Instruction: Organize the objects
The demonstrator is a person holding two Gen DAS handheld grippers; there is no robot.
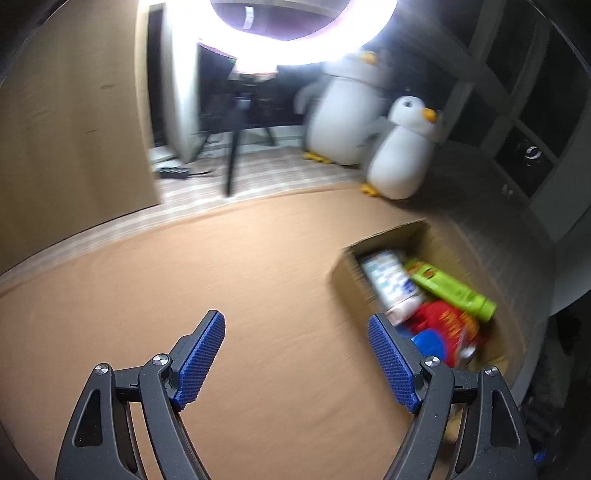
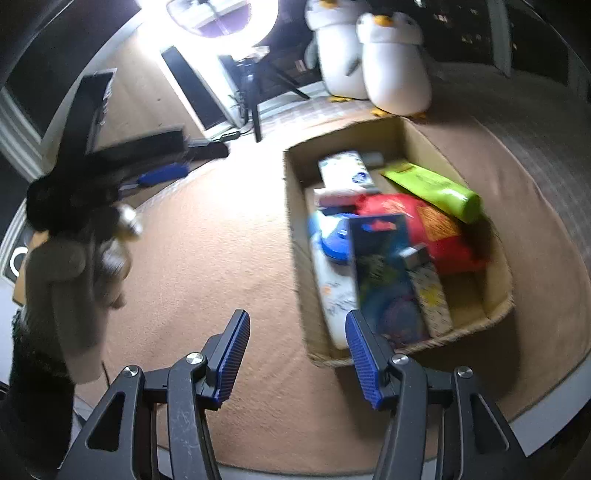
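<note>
A cardboard box (image 2: 351,136) sits on the tan table cloth (image 2: 221,258), right of centre in the right wrist view. Inside lie a green bottle (image 2: 439,192), a red packet (image 2: 413,218), a white pack (image 2: 347,171), a blue carded package (image 2: 384,266) and a blue lid (image 2: 336,240). My right gripper (image 2: 297,314) stands open and empty just before the box's near left corner. My left gripper (image 1: 295,317) hangs open over bare cloth, with the box (image 1: 347,284), green bottle (image 1: 450,288) and red packet (image 1: 443,321) to its right. Motion blurs both views.
Two plush penguins (image 2: 395,62) stand behind the box at the table's far edge. A ring light (image 1: 295,26) on a black tripod (image 1: 232,158) glares at the back. The person's pale sleeve (image 2: 59,295) reaches over the table's left side. A grey rim (image 2: 546,417) bounds the table on the right.
</note>
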